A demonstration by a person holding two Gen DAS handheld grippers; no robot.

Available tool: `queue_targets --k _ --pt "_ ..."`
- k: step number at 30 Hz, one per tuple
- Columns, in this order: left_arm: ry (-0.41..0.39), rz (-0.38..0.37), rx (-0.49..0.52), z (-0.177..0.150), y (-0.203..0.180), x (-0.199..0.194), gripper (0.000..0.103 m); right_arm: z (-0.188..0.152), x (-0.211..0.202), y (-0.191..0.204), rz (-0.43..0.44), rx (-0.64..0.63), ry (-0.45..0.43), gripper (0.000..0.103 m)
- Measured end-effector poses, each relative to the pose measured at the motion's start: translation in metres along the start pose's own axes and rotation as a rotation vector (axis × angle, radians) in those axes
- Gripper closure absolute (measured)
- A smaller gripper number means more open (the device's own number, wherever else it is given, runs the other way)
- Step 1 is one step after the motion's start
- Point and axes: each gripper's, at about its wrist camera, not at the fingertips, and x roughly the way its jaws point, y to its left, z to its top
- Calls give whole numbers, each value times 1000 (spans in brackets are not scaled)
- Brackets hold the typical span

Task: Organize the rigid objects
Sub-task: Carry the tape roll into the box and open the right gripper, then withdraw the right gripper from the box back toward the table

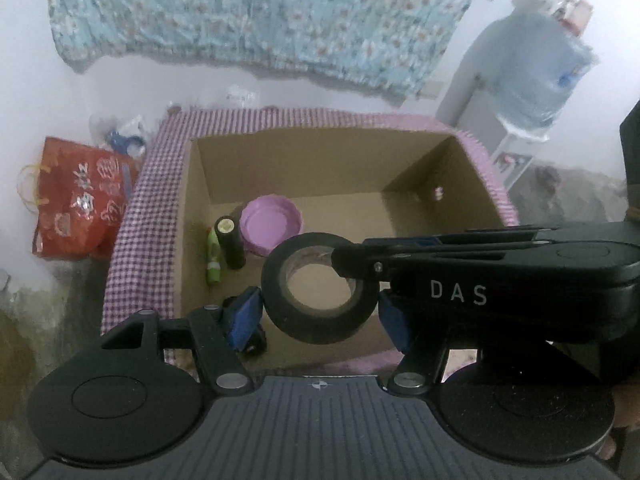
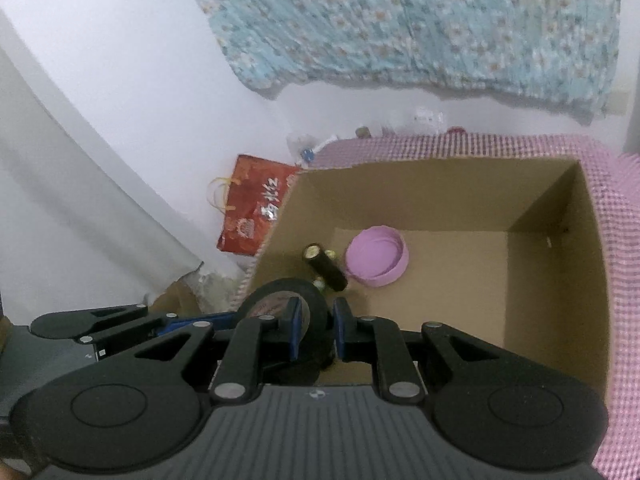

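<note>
Cardboard box (image 1: 320,168) sits on a pink checked bench (image 1: 140,240) against a white wall, floral cloth (image 1: 260,12) hanging above. Right gripper (image 2: 316,326) clamps the tape roll (image 1: 316,284). Left gripper (image 1: 316,316) stands apart around it.

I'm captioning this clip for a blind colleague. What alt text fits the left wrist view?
A roll of black tape, pinched by the right gripper reaching in from the right, hangs over an open cardboard box, between the left gripper's open blue pads. Inside the box lie a purple lid, a black cylinder and a green tube.
</note>
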Motion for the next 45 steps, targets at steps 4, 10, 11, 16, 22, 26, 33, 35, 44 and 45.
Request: queue_targets --k 4,10,11,16,22,26,33,35,44,45 --pt "64 25 6 7 0 30 39 9 33 -24 16 46 63 85" --pt "149 50 1 7 3 61 39 7 67 -48 39 90 152 85" --pt "160 56 2 7 3 65 39 6 72 -50 42 94 164 85" --pt "188 76 1 7 6 73 35 3 86 -55 48 104 207 85" --pt "171 81 -12 8 7 65 35 4 91 -62 55 145 224 85" --pt "138 75 -15 8 5 51 35 9 72 -68 98 183 169 84" --pt "31 45 -8 -1 -1 0 34 -2 -8 -71 136 201 8 83" --pt "-5 29 -11 -6 -2 -18 33 -12 -35 -72 143 211 -44 81" --pt "-119 -30 -1 -50 -15 -73 32 -84 -116 -73 67 233 -193 63" --pt "-126 -34 2 -57 -16 -75 31 -93 -121 -73 58 242 -203 63"
